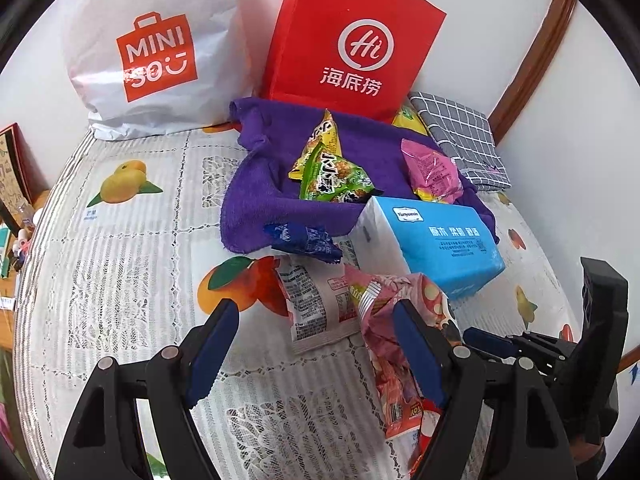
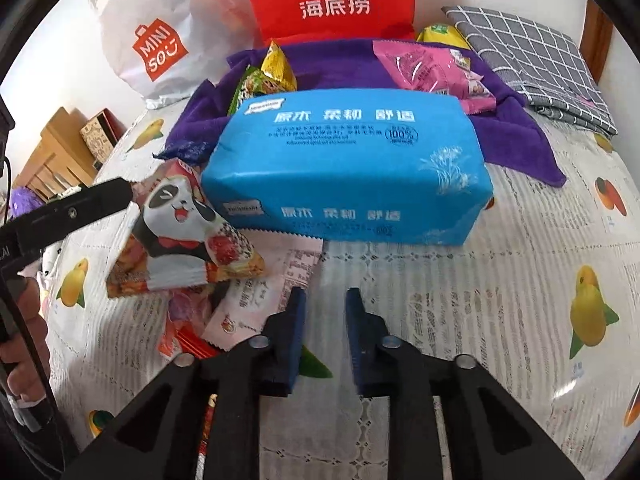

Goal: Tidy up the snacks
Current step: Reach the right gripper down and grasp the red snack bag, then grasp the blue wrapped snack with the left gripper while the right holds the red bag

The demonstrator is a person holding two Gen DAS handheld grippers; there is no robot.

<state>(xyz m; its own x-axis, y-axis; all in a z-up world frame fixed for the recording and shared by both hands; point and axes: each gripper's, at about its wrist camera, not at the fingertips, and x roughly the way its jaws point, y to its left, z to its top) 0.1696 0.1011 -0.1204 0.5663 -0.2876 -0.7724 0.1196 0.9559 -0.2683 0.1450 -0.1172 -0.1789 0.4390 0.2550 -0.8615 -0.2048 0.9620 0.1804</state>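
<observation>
**Loose packets at the near edge of the purple towel, left claw straddling them**

The snacks lay in two groups. A green crinkled foil packet (image 1: pixel 332 176) and a pink plastic packet (image 1: pixel 430 172) sat gathered on the rumpled purple towel (image 1: pixel 256 200), which I judged to be the collecting spot. The rest were still loose in front of it: a pink panda-printed snack packet (image 2: pixel 180 220), a flat white-and-pink sachet (image 1: pixel 316 304) under it, and a small dark blue wrapper (image 1: pixel 304 240) at the towel's hem.

My left claw (image 1: pixel 314 312) stood wide open over this loose heap. The panda packet leaned against one finger, while the other had only bare cloth beside it, so nothing was clamped. My right claw (image 2: pixel 325 300) was closed, with nothing between its tips that I could see; the sachet's edge lay just beside one tip.

A blue plastic-wrapped tissue pack (image 2: pixel 348 172) lay across the towel's front, between the right claw and the gathered snacks. I judged that it blocked a straight path to the pile.

Behind the towel, a red paper bag (image 1: pixel 352 40) and a white plastic shopping bag (image 1: pixel 152 52) closed off the back. A folded grey checked cloth (image 1: pixel 460 132) filled the corner by the wall. The lace fruit-print surface (image 1: pixel 120 260) offered open room on the left and nearest me.
</observation>
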